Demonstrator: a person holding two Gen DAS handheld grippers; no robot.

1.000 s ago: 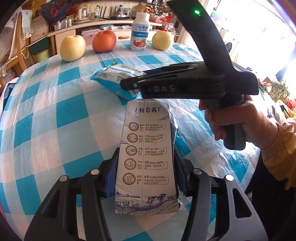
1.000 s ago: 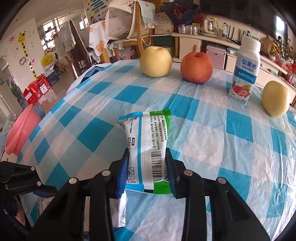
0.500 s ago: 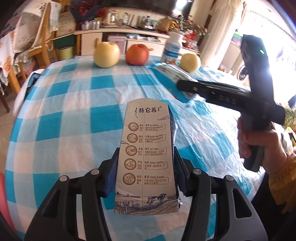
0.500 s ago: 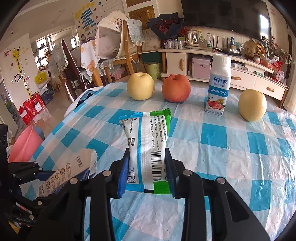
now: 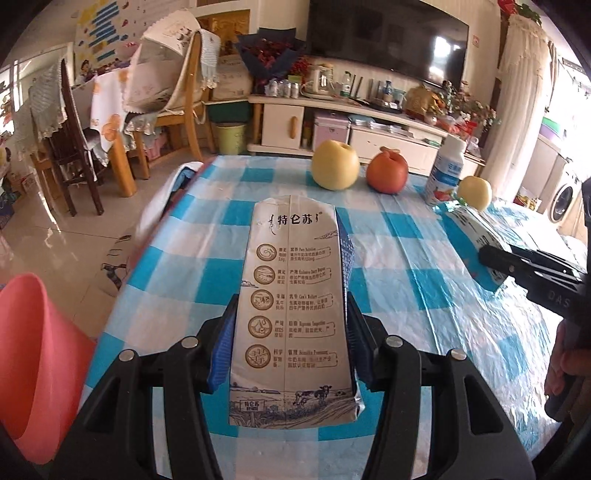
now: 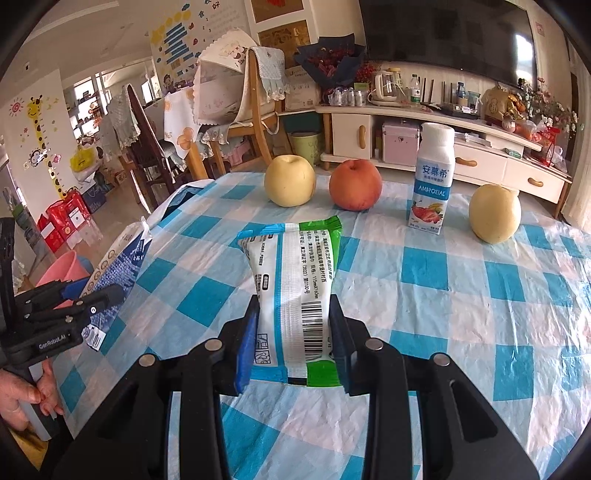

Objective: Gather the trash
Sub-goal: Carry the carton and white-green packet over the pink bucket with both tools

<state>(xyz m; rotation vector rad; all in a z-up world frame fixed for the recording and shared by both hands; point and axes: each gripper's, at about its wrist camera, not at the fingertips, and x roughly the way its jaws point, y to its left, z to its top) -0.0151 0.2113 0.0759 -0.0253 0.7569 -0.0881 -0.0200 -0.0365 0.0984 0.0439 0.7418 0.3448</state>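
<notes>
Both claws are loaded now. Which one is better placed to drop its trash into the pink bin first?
Left, likely. The left claw, shut on the milk carton, has the pink bin close at its lower left. The right claw, holding the wrapper, sits farther from it.

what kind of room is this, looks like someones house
Most likely a home's living and dining room: a table with a checked cloth, a large TV above a low white cabinet, and wooden chairs draped with cloths.

Pear (image 6: 290, 180), apple (image 6: 355, 185), bottle (image 6: 432, 184), pear (image 6: 495, 213) line the table's (image 6: 461, 295) far edge.
</notes>
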